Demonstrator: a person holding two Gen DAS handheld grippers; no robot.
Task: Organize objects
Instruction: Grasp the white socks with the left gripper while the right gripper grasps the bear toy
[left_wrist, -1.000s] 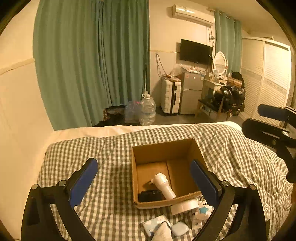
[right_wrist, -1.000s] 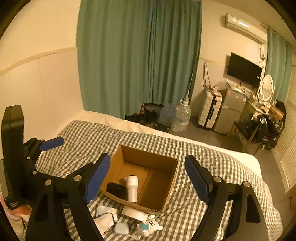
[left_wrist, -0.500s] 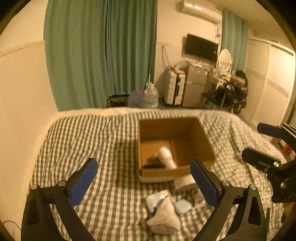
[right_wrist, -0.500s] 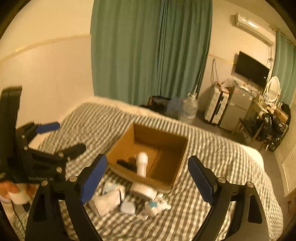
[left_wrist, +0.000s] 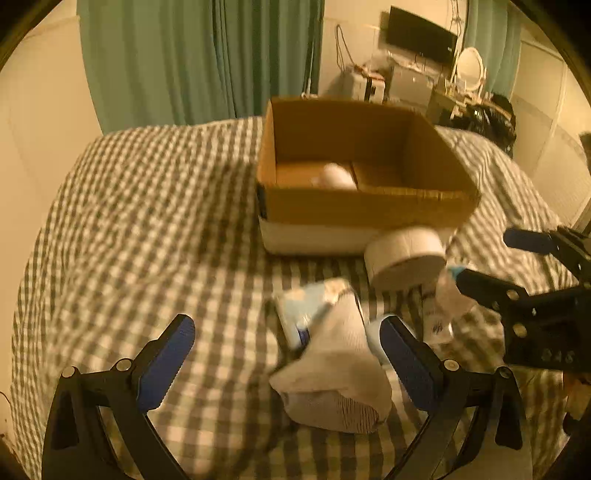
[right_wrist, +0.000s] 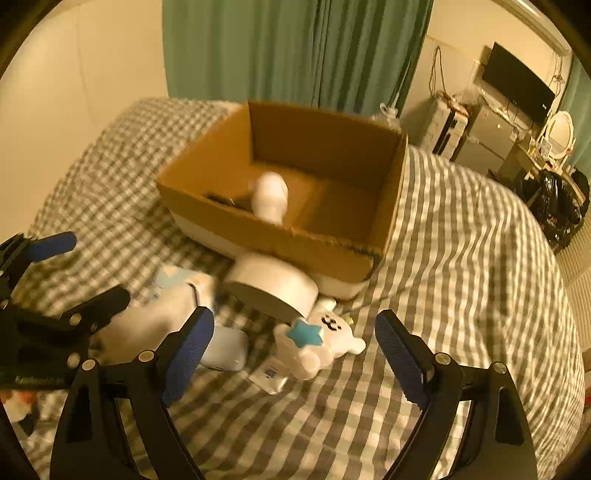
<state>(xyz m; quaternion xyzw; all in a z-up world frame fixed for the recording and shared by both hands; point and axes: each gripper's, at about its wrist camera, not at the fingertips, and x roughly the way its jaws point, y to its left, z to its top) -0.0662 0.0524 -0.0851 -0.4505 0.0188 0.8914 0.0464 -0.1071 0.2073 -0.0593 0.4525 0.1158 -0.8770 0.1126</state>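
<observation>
An open cardboard box (left_wrist: 362, 206) (right_wrist: 229, 218) sits on the checked bed and holds a white bottle (right_wrist: 271, 197) and a dark item. In front of it lie a white tape roll (left_wrist: 406, 254) (right_wrist: 273, 288), a blue-white packet (left_wrist: 314, 306), a rolled white sock (left_wrist: 332, 373), a pale blue case (right_wrist: 225, 349) and a white plush toy with a blue star (right_wrist: 314, 341). My left gripper (left_wrist: 284, 363) is open, low over the bed, with the sock between its fingers. My right gripper (right_wrist: 293, 354) is open around the plush toy.
The checked bedspread (left_wrist: 147, 221) covers the bed. Green curtains (left_wrist: 203, 55) hang behind it. A TV (right_wrist: 517, 85), a fridge, a mirror and dark bags stand at the far right. A cream wall (right_wrist: 74, 74) runs along the left side.
Both grippers have dropped and moved forward toward the pile in front of the box. The objects now look much closer. Both stay open.
</observation>
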